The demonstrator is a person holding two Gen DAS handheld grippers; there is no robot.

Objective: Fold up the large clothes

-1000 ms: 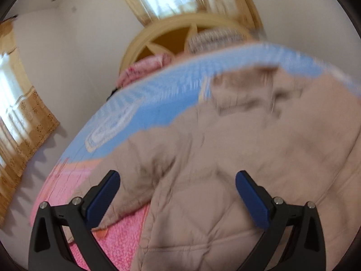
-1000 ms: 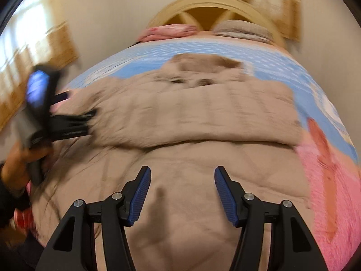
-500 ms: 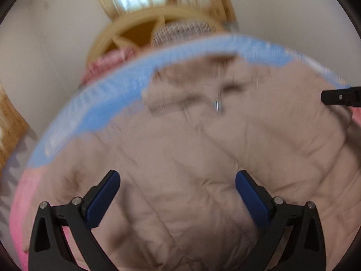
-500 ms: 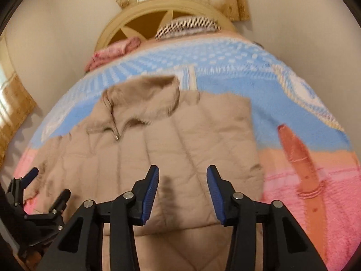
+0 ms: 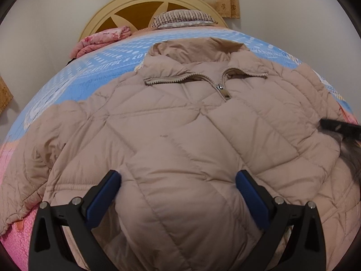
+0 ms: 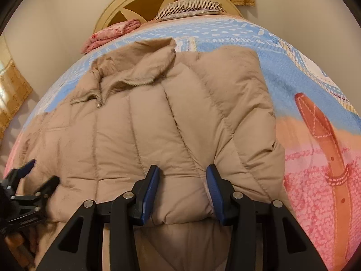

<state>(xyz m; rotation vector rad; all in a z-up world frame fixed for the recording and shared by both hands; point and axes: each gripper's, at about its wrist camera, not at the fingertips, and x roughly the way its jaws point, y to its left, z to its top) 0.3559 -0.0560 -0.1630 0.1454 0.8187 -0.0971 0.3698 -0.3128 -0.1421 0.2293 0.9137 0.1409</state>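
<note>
A beige quilted puffer jacket (image 5: pixel 180 124) lies front up on the bed, zip pull (image 5: pixel 223 91) near the collar. My left gripper (image 5: pixel 178 194) hovers low over its lower front, jaws wide open, fabric bulging between the pads without being pinched. In the right wrist view the jacket (image 6: pixel 158 124) has its right side folded in over the body. My right gripper (image 6: pixel 182 194) is shut on the puffy lower edge of that fold, which fills the gap between the blue pads. The left gripper (image 6: pixel 42 171) shows at the lower left.
The blue and pink bedspread (image 6: pixel 315 117) covers the bed. At the head stand a wooden headboard (image 5: pixel 140 6), a striped pillow (image 5: pixel 182 18) and a folded pink blanket (image 5: pixel 101 38). A hand (image 6: pixel 13 241) holds the left gripper. One of the right gripper's fingers (image 5: pixel 336 125) shows at the right edge.
Both views swung toward the headboard and sank closer to the jacket. The left gripper went from the left sleeve to the middle front. The right jaws narrowed onto the fold.
</note>
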